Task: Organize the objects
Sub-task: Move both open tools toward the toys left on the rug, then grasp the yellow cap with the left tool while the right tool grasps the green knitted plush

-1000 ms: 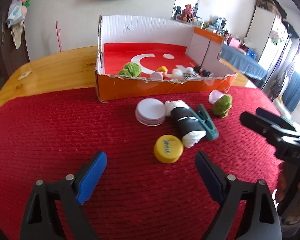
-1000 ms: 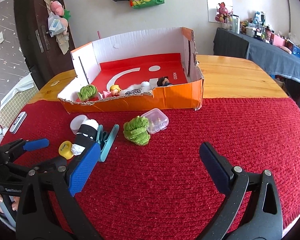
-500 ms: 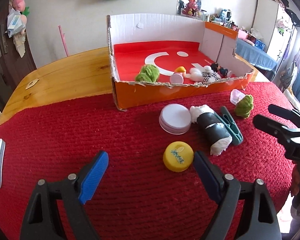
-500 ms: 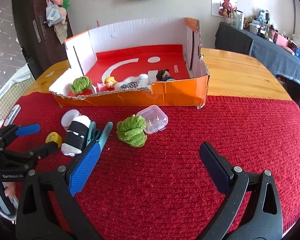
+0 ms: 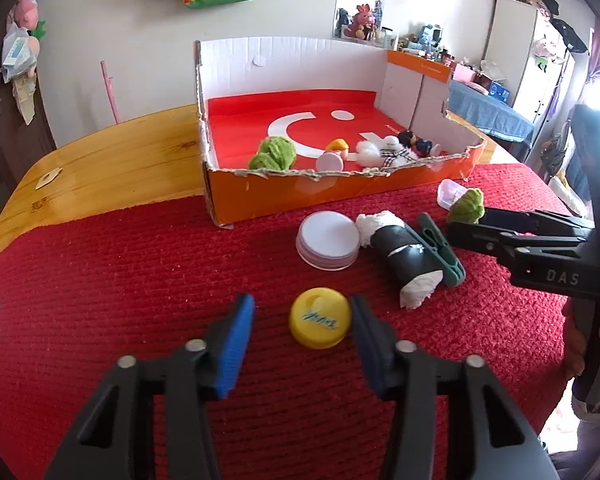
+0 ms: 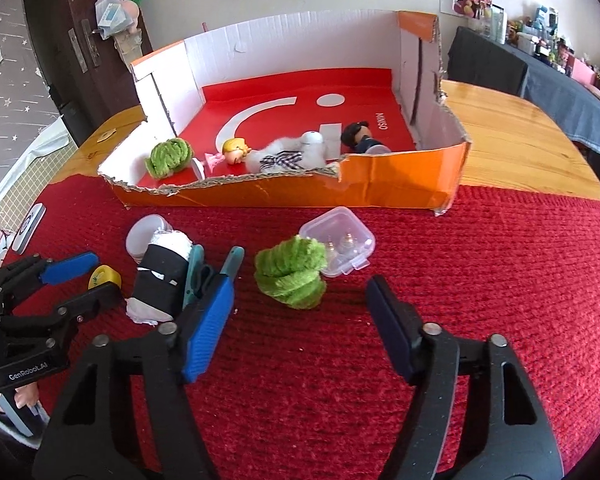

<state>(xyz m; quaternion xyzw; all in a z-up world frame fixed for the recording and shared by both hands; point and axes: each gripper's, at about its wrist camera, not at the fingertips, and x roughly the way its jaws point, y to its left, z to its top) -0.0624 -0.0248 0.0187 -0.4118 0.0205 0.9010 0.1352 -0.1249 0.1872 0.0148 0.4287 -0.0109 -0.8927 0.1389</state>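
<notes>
My left gripper (image 5: 302, 322) has moved in and its two fingers, which were wide, now sit apart around the yellow cap (image 5: 320, 322). The dark finger is right beside it, so I think I can squeeze next. My right gripper (image 6: 300, 312) has slid closer to the fuzzy green ball (image 6: 290, 272) and is open, holding nothing. The cap is smooth, round plastic, in front of the cardboard box (image 5: 320, 196), on the bumpy red cloth (image 5: 140, 272).
</notes>
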